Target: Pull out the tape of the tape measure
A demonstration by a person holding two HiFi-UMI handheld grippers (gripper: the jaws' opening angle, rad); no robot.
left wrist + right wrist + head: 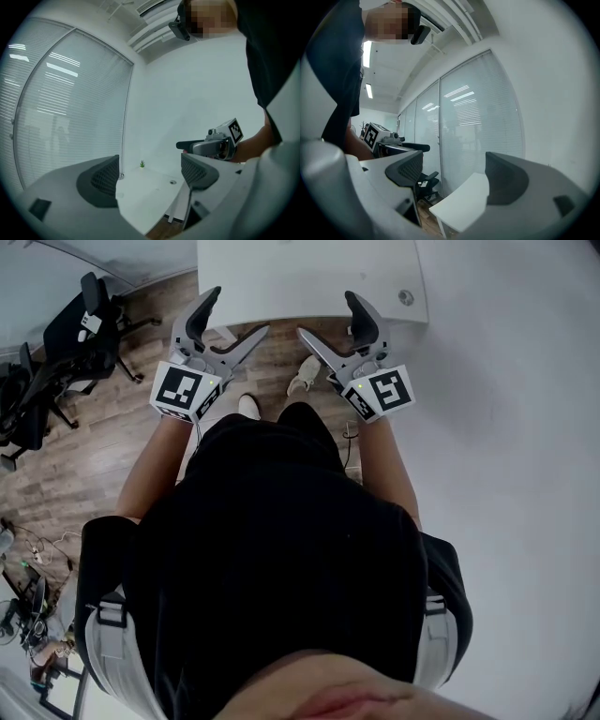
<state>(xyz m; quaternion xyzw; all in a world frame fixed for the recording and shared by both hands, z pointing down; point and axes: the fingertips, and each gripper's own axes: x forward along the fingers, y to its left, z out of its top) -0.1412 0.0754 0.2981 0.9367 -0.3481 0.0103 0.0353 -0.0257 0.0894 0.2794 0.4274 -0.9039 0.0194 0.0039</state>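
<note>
No tape measure shows in any view. My left gripper [237, 313] is held up in front of the person's chest, open, with nothing between its jaws. My right gripper [326, 315] is beside it at the same height, also open and empty. Both point toward the near edge of a white table [309, 277]. In the left gripper view the dark pads [101, 180] stand wide apart, and the right gripper [215, 143] shows beyond them. The right gripper view has its pads [506, 180] wide apart too, with the left gripper [389, 140] at the left.
Black office chairs [84, 334] stand on the wood floor at the left. The tabletop [150, 192] carries a small green plant [142, 164] and a round grommet [405, 297]. Glass walls with blinds [473, 122] stand behind the table. A white wall fills the right.
</note>
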